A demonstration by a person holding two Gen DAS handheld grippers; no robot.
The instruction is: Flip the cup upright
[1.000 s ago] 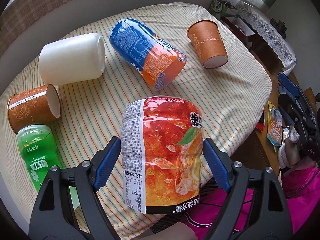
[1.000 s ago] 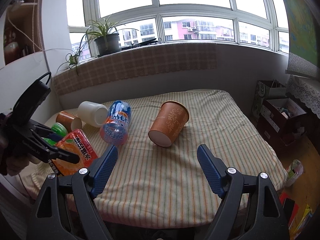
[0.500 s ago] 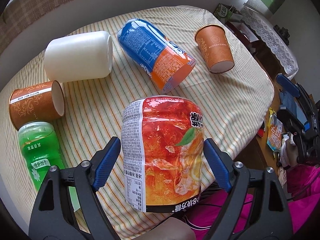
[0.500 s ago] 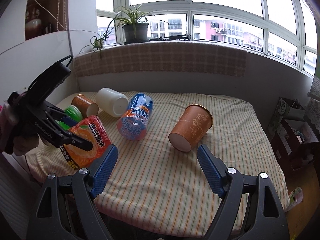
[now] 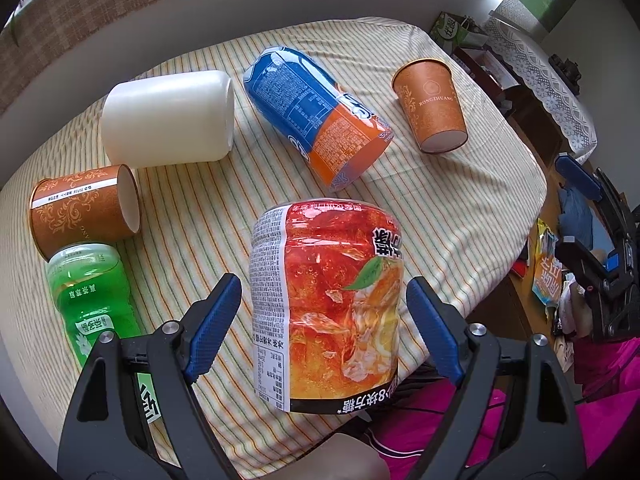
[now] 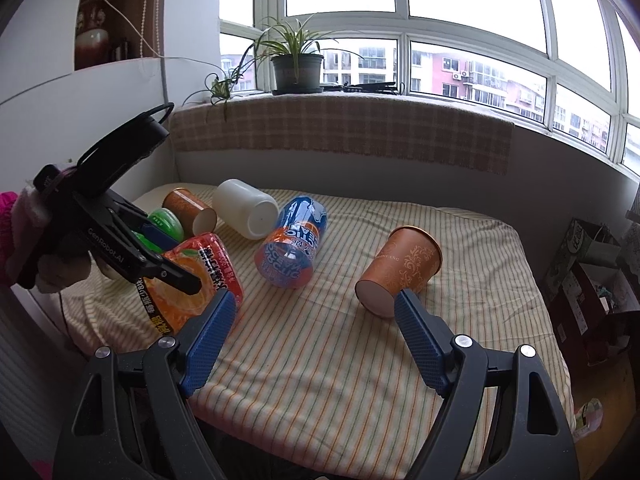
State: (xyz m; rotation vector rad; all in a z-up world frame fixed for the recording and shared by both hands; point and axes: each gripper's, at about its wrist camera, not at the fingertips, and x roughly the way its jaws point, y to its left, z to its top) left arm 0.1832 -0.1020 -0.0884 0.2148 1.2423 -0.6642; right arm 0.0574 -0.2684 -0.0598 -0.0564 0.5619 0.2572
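Several cups lie on their sides on a striped cloth point(image 5: 224, 216). A red-orange labelled cup point(image 5: 326, 300) lies between the open fingers of my left gripper point(image 5: 324, 312); the pads stand just clear of its sides. It also shows in the right wrist view point(image 6: 192, 280), with the left gripper point(image 6: 116, 240) over it. An orange paper cup point(image 6: 400, 272) lies near my open, empty right gripper point(image 6: 310, 320); it also shows in the left wrist view point(image 5: 430, 106).
A blue-orange cup point(image 5: 316, 116), a white cup point(image 5: 170, 120), a second orange paper cup point(image 5: 86, 210) and a green cup point(image 5: 92, 296) lie around. The table edge point(image 5: 516, 264) drops to a cluttered floor at right. A window sill with a plant point(image 6: 298, 68) is behind.
My left gripper has drawn back a little, keeping the red-orange cup between its fingers. My right gripper has moved left and closer to the orange paper cup.
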